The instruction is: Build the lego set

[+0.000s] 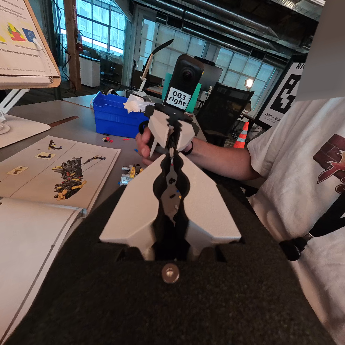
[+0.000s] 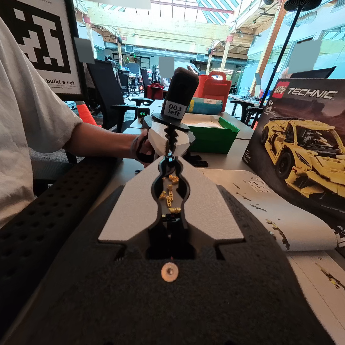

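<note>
We note the left tool (image 1: pixel 171 158) and right tool (image 2: pixel 169 158) meeting tip to tip above the counter (image 1: pixel 78 128), each pinched on a small lego piece (image 2: pixel 169 156). Blue bin (image 1: pixel 113 119) holds white paper; green bin (image 2: pixel 212 140) holds white sheets. Loose yellow lego parts (image 2: pixel 170 196) lie on the counter below.
</note>
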The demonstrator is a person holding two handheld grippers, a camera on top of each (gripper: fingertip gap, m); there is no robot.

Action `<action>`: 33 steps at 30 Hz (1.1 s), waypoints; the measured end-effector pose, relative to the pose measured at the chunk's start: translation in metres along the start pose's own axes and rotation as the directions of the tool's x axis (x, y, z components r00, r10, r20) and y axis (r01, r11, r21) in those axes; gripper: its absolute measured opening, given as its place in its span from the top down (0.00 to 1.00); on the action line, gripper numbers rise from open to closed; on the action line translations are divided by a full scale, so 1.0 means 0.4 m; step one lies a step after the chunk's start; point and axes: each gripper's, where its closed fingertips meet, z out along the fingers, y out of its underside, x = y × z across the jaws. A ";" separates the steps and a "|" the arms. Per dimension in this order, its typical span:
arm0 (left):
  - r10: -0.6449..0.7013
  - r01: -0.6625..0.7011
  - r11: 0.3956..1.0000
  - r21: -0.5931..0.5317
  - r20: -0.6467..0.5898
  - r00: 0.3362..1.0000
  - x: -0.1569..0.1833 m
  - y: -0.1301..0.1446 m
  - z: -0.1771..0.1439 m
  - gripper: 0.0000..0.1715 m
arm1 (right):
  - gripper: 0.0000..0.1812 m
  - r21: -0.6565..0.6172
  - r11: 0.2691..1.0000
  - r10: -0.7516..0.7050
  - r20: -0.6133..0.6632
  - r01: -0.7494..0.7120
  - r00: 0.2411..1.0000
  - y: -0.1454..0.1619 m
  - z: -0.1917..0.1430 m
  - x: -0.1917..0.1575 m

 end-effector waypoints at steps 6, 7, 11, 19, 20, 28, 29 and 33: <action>-0.017 0.017 1.000 0.002 -0.006 1.000 -0.001 0.001 0.001 1.00 | 0.96 0.000 1.000 -0.002 -0.003 0.002 1.000 0.001 -0.001 0.002; -0.018 0.018 1.000 0.003 -0.006 1.000 -0.002 0.001 0.001 1.00 | 0.96 0.001 1.000 0.000 -0.003 0.000 1.000 0.000 -0.001 0.002; -0.020 0.020 1.000 0.003 -0.006 1.000 -0.002 0.003 0.004 1.00 | 0.96 -0.001 1.000 0.004 -0.002 -0.004 1.000 0.003 0.000 0.002; -0.017 0.017 1.000 0.005 -0.004 1.000 -0.001 0.001 0.006 1.00 | 0.97 -0.007 1.000 0.016 0.009 -0.016 1.000 0.002 0.003 0.000; -0.017 0.017 1.000 0.003 -0.007 1.000 0.001 0.001 0.006 1.00 | 0.97 -0.005 1.000 0.014 0.011 -0.014 1.000 0.001 0.004 -0.001; 0.085 -0.067 0.990 -0.125 0.146 0.986 -0.044 0.016 -0.041 0.94 | 0.97 -0.012 1.000 0.001 -0.048 -0.001 0.999 -0.024 -0.036 0.027; 0.078 -0.047 0.986 -0.157 0.198 0.977 -0.058 0.020 -0.054 0.92 | 0.97 -0.011 1.000 0.016 -0.079 -0.017 0.997 -0.036 -0.054 0.039; -0.038 0.160 0.935 -0.318 0.360 0.932 -0.051 0.104 -0.106 0.84 | 0.97 -0.090 0.990 0.088 -0.189 -0.106 0.978 -0.022 -0.126 0.024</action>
